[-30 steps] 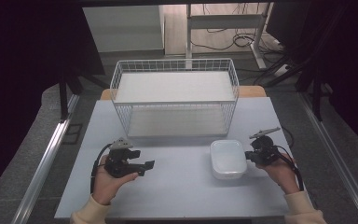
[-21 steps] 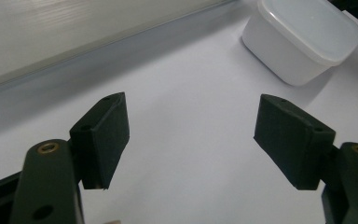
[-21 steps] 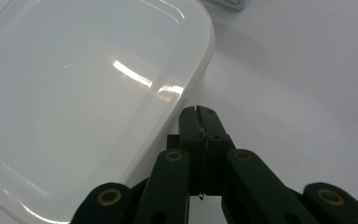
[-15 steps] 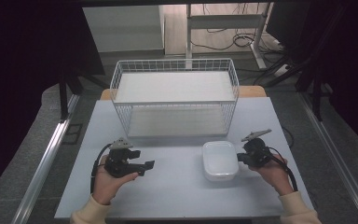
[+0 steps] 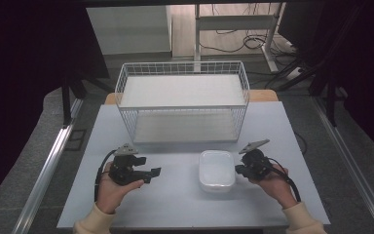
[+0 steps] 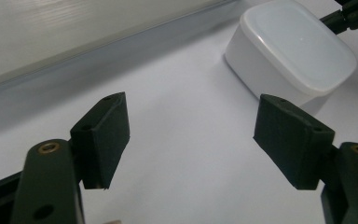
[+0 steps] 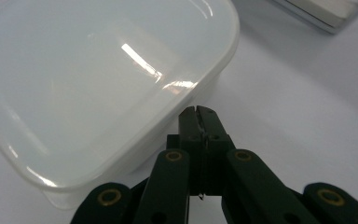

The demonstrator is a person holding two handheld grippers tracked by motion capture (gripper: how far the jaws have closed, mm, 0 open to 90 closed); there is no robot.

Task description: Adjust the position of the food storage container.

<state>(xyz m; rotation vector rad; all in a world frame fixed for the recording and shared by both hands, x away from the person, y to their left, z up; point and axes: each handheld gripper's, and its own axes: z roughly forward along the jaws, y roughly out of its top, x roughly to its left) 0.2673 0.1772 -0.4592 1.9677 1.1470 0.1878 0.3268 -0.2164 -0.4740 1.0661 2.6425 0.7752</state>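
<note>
Your right gripper (image 5: 239, 170), jaws pressed together, touches the right side of the lidded white plastic rectangular container (image 5: 216, 169), lower centre of the high view. Your left gripper (image 5: 152, 174), jaws apart and empty, sits well to its left.

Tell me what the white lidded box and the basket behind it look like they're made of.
White box: likely plastic, glossy and slightly translucent, with bright highlights on its lid. Basket: white-coated wire mesh, probably metal, since thin grid lines show through its sides.
</note>
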